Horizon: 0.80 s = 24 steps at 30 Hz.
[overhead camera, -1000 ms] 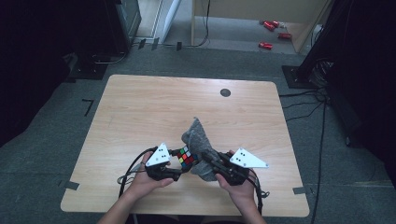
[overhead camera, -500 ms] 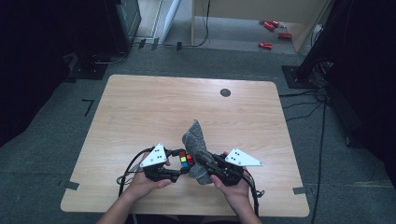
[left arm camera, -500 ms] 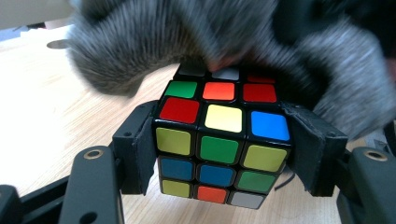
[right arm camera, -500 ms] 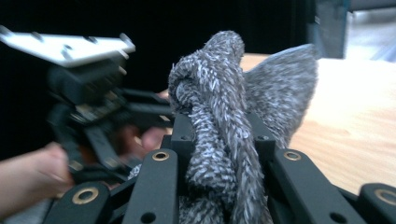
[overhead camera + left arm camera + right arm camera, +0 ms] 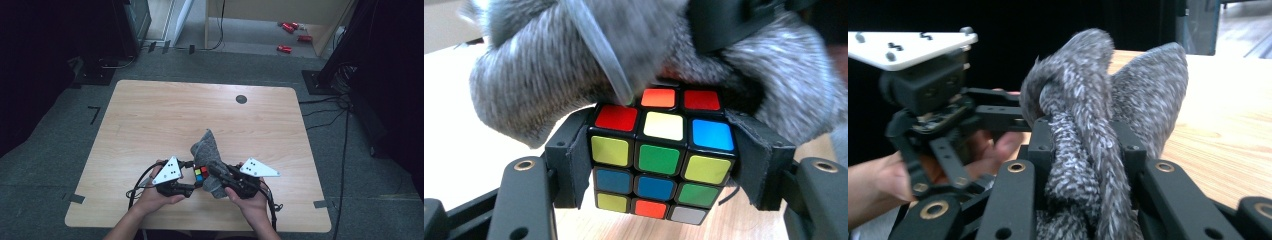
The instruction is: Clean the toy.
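A colour-tiled puzzle cube (image 5: 659, 157) sits clamped between the pads of my left gripper (image 5: 660, 167), near the table's front edge (image 5: 201, 173). A grey fuzzy cloth (image 5: 210, 147) drapes over the cube's top and far side (image 5: 539, 85). My right gripper (image 5: 218, 178) is shut on a bunched fold of that cloth (image 5: 1083, 130), which stands up between its jaws (image 5: 1082, 155). Those jaws have just been easing open a little, with the cloth still pinched between them. The two grippers face each other, almost touching.
The wooden table (image 5: 150, 115) stretches away beyond the hands, with a small black round cap (image 5: 241, 99) near its far edge. Cables (image 5: 137, 185) trail from the grippers at the front edge. Red items (image 5: 290, 30) lie on the floor behind.
The right gripper and the cloth have shifted slightly to the left against the cube. The left gripper keeps its hold on the cube and stays roughly where it was.
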### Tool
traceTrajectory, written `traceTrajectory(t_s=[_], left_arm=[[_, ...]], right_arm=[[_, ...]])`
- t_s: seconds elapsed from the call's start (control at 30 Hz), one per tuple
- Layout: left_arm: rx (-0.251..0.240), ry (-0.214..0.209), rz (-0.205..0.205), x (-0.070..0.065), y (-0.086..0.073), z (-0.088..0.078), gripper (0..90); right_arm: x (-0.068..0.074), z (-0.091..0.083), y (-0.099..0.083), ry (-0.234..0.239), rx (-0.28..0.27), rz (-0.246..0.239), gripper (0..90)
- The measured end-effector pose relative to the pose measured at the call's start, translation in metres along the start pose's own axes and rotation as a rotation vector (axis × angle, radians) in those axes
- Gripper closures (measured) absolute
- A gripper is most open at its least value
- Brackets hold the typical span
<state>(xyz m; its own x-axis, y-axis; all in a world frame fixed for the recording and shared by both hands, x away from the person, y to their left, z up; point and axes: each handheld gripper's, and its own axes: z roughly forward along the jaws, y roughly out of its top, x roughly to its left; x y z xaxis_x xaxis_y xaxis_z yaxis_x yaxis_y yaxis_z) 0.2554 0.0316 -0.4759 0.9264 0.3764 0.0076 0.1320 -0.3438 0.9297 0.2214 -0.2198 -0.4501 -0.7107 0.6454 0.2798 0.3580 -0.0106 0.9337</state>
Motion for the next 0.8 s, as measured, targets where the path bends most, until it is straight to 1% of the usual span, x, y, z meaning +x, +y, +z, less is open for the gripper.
traceTrajectory(t_s=[0.07,0.17,0.23,0.3,0.33,0.4,0.43,0.5,0.53,0.6,0.67,0.77,0.8], left_arm=[[0.013,0.017,0.019,-0.002,0.001,0.001,34.1],[0.025,0.030,0.055,-0.006,0.003,0.002,34.1],[0.037,0.035,0.080,-0.010,0.004,0.003,34.2],[0.050,0.050,0.103,-0.013,0.005,0.004,34.2],[0.052,0.054,0.106,-0.013,0.005,0.004,34.2],[0.049,0.059,0.105,-0.012,0.006,0.004,34.2],[0.050,0.062,0.103,-0.012,0.006,0.003,34.2],[0.050,0.065,0.101,-0.011,0.006,0.002,34.2],[0.047,0.065,0.097,-0.010,0.006,0.002,34.2],[0.040,0.062,0.092,-0.010,0.006,0.001,34.2],[0.037,0.064,0.092,-0.011,0.007,0.002,34.2],[0.033,0.065,0.099,-0.012,0.007,0.001,34.2],[0.032,0.067,0.098,-0.012,0.008,0.001,34.2]], right_arm=[[0.007,0.002,0.001,0.013,0.013,-0.033,69.1],[0.016,0.005,0.002,0.026,0.043,-0.086,68.9],[0.017,0.007,0.002,0.051,0.059,-0.094,68.9],[0.017,0.009,0.002,0.079,0.086,-0.086,68.8],[0.015,0.009,0.002,0.086,0.096,-0.078,69.0],[0.010,0.008,0.003,0.078,0.092,-0.057,69.5],[0.006,0.007,0.003,0.064,0.085,-0.042,69.7],[-0.001,0.004,0.002,0.010,0.077,-0.027,69.8],[-0.004,0.002,0.002,-0.006,0.075,-0.014,69.9],[-0.005,0.001,0.002,-0.008,0.071,-0.002,69.8],[0.002,0.002,0.003,0.010,0.067,-0.028,69.6],[0.016,0.006,0.005,0.078,0.077,-0.083,69.3],[0.020,0.007,0.005,0.073,0.079,-0.106,69.3]])
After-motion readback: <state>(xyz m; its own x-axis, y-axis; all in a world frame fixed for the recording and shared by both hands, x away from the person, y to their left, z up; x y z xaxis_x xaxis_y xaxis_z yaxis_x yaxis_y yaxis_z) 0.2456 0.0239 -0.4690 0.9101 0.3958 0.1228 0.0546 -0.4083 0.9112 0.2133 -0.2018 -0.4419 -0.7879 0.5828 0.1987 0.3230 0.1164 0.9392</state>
